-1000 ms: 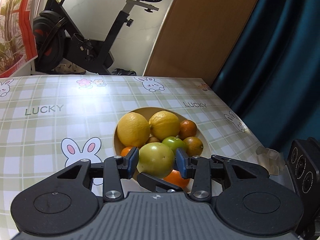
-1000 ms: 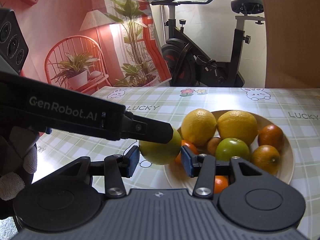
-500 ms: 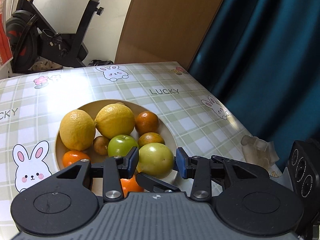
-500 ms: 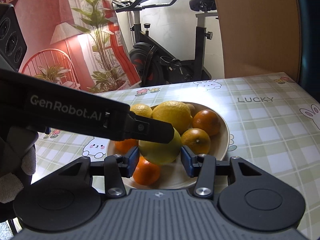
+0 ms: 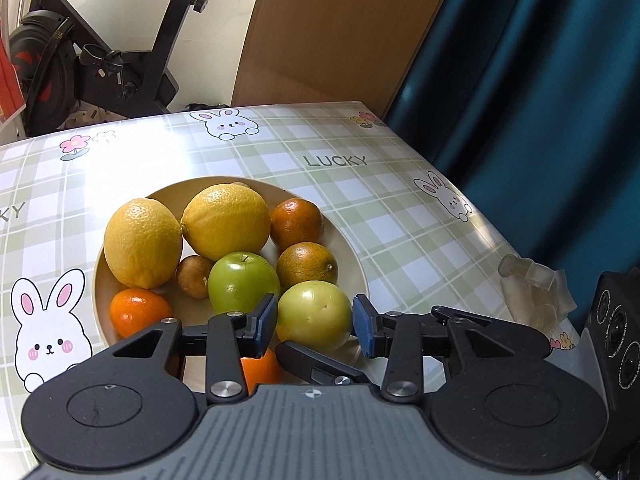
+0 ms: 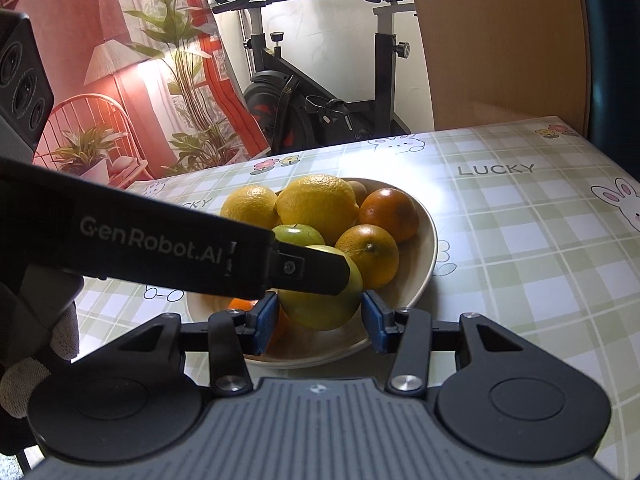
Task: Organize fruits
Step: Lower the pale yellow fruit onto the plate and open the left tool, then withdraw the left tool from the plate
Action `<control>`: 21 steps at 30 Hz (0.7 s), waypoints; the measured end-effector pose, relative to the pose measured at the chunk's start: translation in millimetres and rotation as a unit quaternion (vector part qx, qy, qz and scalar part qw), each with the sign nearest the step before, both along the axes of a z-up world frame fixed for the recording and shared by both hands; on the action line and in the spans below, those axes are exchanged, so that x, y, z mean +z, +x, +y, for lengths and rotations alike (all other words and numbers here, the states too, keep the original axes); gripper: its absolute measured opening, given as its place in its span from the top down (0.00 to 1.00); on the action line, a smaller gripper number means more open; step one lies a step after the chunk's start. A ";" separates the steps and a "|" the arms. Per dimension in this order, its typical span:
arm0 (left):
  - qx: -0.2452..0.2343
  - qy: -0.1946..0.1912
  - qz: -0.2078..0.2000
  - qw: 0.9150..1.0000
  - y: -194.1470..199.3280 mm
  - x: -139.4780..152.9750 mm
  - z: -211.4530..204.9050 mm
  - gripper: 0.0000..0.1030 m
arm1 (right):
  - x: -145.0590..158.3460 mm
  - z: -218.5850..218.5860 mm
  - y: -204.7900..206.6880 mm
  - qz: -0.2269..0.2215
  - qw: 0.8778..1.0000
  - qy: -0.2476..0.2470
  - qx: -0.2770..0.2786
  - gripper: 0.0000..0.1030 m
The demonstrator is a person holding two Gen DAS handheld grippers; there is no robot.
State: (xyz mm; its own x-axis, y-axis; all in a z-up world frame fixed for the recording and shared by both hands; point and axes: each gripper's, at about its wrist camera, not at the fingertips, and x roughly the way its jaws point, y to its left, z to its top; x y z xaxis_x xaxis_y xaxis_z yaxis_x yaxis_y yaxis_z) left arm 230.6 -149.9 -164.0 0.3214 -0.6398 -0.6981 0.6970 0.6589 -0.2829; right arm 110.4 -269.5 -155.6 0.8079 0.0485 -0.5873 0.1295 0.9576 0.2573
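claws: your left claw (image 5: 315, 325) and right claw (image 6: 319, 319) both clamp one pale green fruit (image 5: 315, 315) (crosswise)
bowl (image 5: 352, 248): under it, full

Bright daylight glares white off the far tablecloth (image 5: 132, 152); frames sharp, edges bowed by fisheye.

Fruits (image 5: 226, 222) piled in bowl (image 5: 352, 248) — bowl on table (image 5: 400, 216).

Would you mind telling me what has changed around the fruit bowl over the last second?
Both grippers carried the pale yellow-green round fruit across the cream bowl, from its left rim toward its right side. The left gripper and right gripper kept the same clamp on it. The other fruits stayed put.
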 end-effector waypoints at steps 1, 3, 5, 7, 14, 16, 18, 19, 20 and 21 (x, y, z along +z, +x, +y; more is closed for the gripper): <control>0.000 0.001 -0.001 1.000 -0.3 -0.2 -0.5 0.59 | -0.6 -0.6 0.9 0.000 1.000 0.000 0.000 0.53; 0.001 0.001 -0.001 1.000 -0.3 0.3 -0.6 0.59 | -0.8 -1.3 1.8 0.001 1.000 0.001 0.001 0.53; 0.001 0.001 -0.001 1.000 -0.4 0.3 -0.5 0.59 | -1.0 -2.3 2.7 0.002 1.000 -0.001 0.002 0.53; 0.001 0.003 -0.002 1.000 -0.8 0.2 -0.7 0.58 | -1.2 -0.6 1.8 0.004 1.000 -0.003 0.002 0.53; -0.001 0.012 0.003 1.000 -3.4 -4.5 -2.1 0.56 | -0.5 4.5 4.0 0.008 1.000 -0.012 -0.003 0.52; -0.001 0.015 0.007 1.000 -3.5 -7.3 -1.4 0.56 | -0.6 5.1 3.3 0.008 1.000 -0.011 -0.004 0.52; 0.000 0.016 0.009 1.000 -3.8 -10.1 -0.9 0.55 | -1.0 4.9 3.2 0.007 1.000 -0.011 -0.003 0.52; 0.001 0.016 0.010 1.000 -3.7 -10.6 -0.9 0.55 | -1.3 4.8 3.4 0.007 1.000 -0.011 -0.003 0.52; 0.002 0.016 0.011 1.000 -3.5 -11.2 -0.7 0.55 | -1.5 4.6 3.9 0.007 1.000 -0.011 -0.003 0.52; 0.002 0.017 0.012 1.000 -3.2 -11.5 -0.6 0.55 | -1.7 4.4 4.3 0.007 1.000 -0.011 -0.003 0.52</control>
State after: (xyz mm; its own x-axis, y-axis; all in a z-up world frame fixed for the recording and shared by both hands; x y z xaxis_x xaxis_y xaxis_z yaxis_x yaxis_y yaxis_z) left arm 227.4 -150.5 -175.5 0.3073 -0.6147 -0.7265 0.6879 0.6710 -0.2768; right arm 114.6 -265.2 -157.3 0.7996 0.0312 -0.5997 0.1383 0.9623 0.2344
